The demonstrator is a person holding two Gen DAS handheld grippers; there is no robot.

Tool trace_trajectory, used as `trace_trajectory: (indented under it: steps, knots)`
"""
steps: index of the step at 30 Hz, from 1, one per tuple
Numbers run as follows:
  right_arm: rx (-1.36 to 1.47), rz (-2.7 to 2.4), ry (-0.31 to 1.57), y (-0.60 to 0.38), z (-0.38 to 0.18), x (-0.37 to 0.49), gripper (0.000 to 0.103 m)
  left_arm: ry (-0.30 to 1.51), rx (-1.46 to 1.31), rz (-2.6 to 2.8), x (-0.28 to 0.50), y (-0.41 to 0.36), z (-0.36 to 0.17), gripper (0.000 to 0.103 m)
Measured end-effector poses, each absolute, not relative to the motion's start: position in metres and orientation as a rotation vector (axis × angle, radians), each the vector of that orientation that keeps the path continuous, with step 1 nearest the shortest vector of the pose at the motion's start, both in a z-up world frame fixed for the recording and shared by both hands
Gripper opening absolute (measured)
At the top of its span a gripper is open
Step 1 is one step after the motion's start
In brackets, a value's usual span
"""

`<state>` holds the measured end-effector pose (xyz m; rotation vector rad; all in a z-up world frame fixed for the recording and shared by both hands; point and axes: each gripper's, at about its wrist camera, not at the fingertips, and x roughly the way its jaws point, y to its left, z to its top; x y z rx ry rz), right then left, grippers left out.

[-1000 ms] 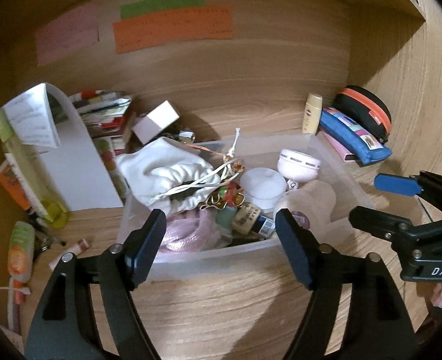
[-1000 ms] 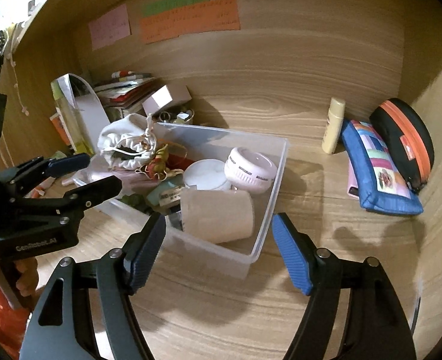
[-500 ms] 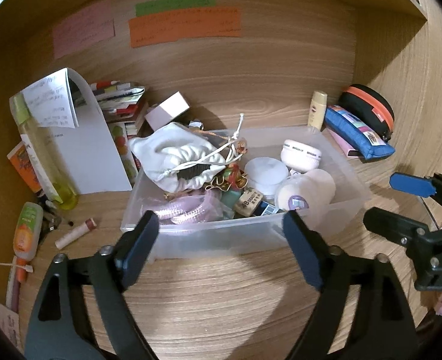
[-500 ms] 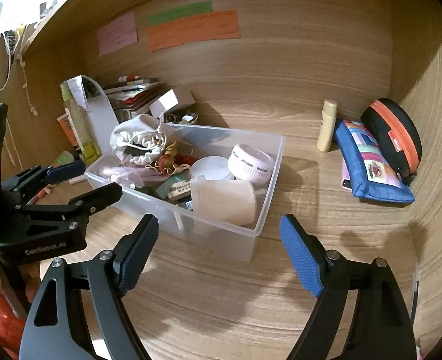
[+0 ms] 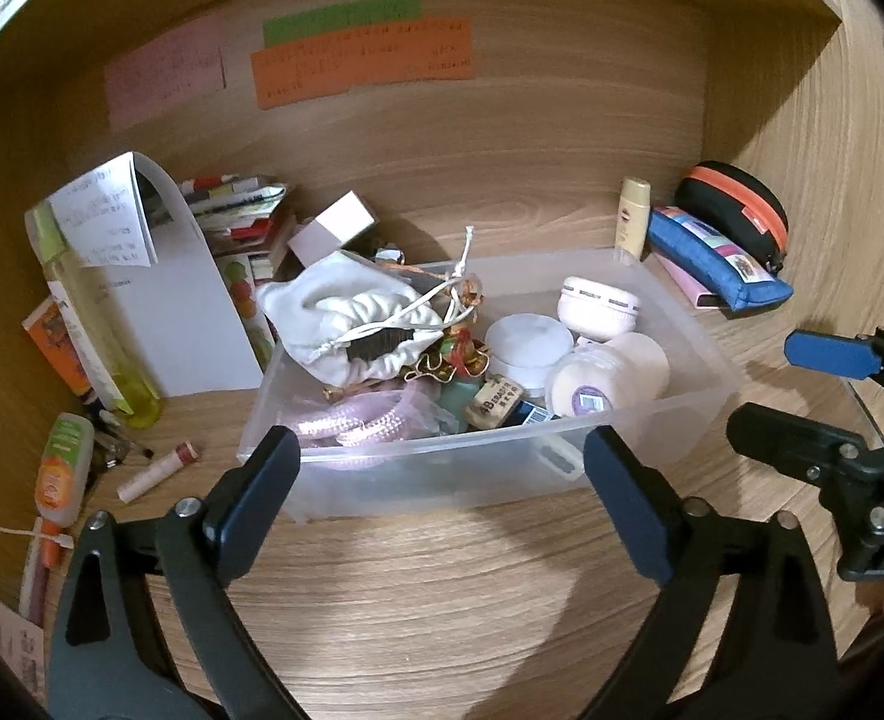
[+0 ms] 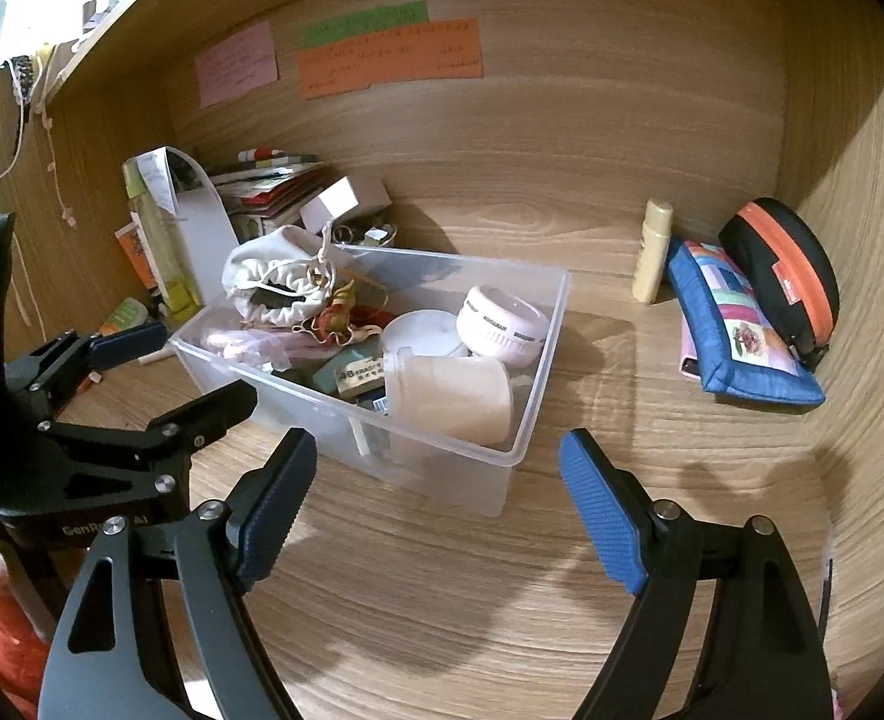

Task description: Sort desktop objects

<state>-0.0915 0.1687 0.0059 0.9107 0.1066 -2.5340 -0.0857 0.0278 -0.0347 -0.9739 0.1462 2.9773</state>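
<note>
A clear plastic bin [image 5: 706,354] [image 6: 550,348] stands on the wooden desk. It holds a white drawstring pouch [image 5: 352,324], a round white jar [image 5: 598,309], a cream bottle [image 5: 610,378] lying on its side, an eraser [image 5: 493,399] and pink cord [image 5: 352,420]. My left gripper [image 5: 436,450] hangs just in front of the bin's front wall, its jaws opening with nothing between them. My right gripper [image 6: 436,447] is open and empty in front of the bin's near right corner. Each gripper shows at the edge of the other's view.
A blue pencil case [image 6: 736,330], a black and orange case [image 6: 784,276] and a small yellow bottle [image 6: 652,252] sit at the back right. At the left lie a lip balm [image 5: 157,471], an orange tube [image 5: 61,471], a tall bottle [image 5: 91,324] and stacked books [image 5: 232,210].
Both grippers have drawn back from the bin and their jaws have spread wider. The bin and its contents have stayed in place.
</note>
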Motion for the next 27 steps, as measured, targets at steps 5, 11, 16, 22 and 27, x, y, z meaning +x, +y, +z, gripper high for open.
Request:
trace_trajectory:
  steps: [5, 11, 16, 22, 27]
  knots:
    - [0.905, -2.535, 0.116, 0.1699, 0.0074, -0.0903, 0.081, 0.134, -0.954, 2.983, -0.0846, 0.0289, -0.0316, 0.097]
    - [0.901, -2.533, 0.111, 0.171, 0.008, -0.0902, 0.082, 0.116, -0.955, 2.981, -0.0864, 0.029, -0.0307, 0.097]
    - [0.901, -2.533, 0.112, 0.1713, 0.0084, -0.0893, 0.082, 0.092, -0.962, 2.991, -0.0869, 0.0261, -0.0296, 0.098]
    - [0.912, -2.53, 0.102, 0.1729, 0.0075, -0.0892, 0.082, 0.095, -0.964, 2.989, -0.0874, 0.0252, -0.0296, 0.099]
    - [0.91, -2.528, 0.102, 0.1729, 0.0083, -0.09, 0.082, 0.088, -0.975, 2.975, -0.0888, 0.0257, -0.0303, 0.102]
